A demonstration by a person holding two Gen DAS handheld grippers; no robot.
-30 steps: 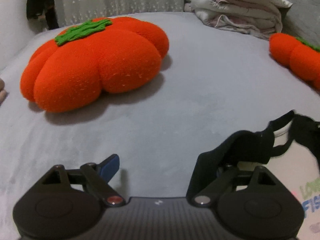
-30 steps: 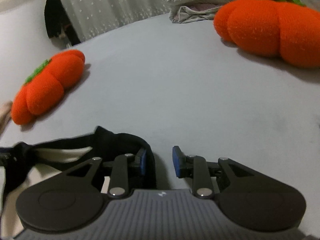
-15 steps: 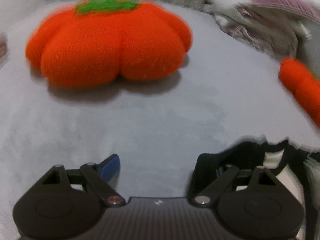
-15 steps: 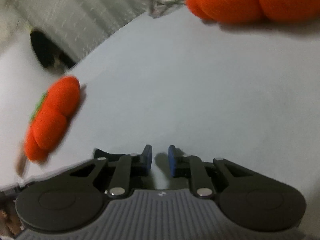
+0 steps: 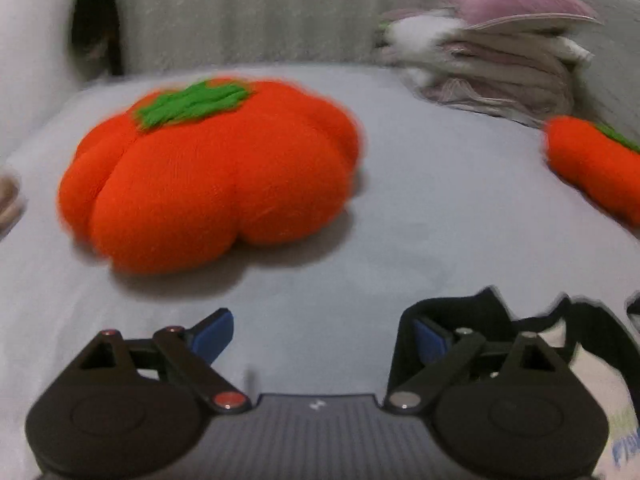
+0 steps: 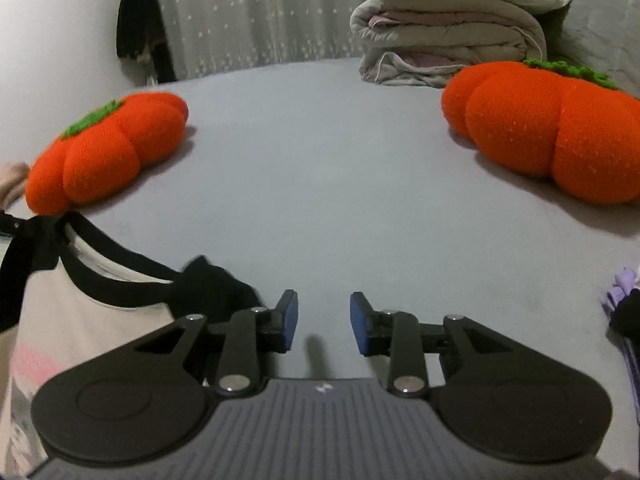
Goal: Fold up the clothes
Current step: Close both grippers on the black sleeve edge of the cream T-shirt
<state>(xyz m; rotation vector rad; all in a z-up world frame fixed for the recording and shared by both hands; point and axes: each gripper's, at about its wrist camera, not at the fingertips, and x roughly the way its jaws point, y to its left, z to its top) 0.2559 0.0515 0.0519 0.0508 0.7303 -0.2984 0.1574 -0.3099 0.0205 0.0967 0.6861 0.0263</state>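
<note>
- The T-shirt [image 6: 84,304], cream with a black neckband and black sleeves, lies on the grey bed [image 6: 328,184] at the near edge, between the two tools; in the left wrist view it shows at the lower right [image 5: 592,364], in the right wrist view at the lower left.
- Its neckline faces away from the cameras, toward the far end of the bed; the body runs back out of frame, so its long axis seems to run near-to-far, though the full length is hidden.
- Coloured print shows on the cream front, too cut off and blurred to read.
- The left hand-held gripper [image 5: 324,334] has its blue-padded fingers wide apart; the right-side finger sits against the black sleeve fabric, which bunches up around it, and nothing is clamped.
- The right hand-held gripper [image 6: 323,322] has its fingers apart with only bare bedsheet between them; the other black sleeve lies just beside its left finger.
- An orange pumpkin cushion [image 6: 108,152] with a green top rests on the bed beyond the shirt on the left.
- A second pumpkin cushion [image 6: 548,124] sits well apart from it on the right.
- A stack of folded bedding [image 6: 452,36] rests at the far end, before a pale curtain [image 6: 256,16].
- Some purple cloth [image 6: 624,292] peeks in at the right edge.
</note>
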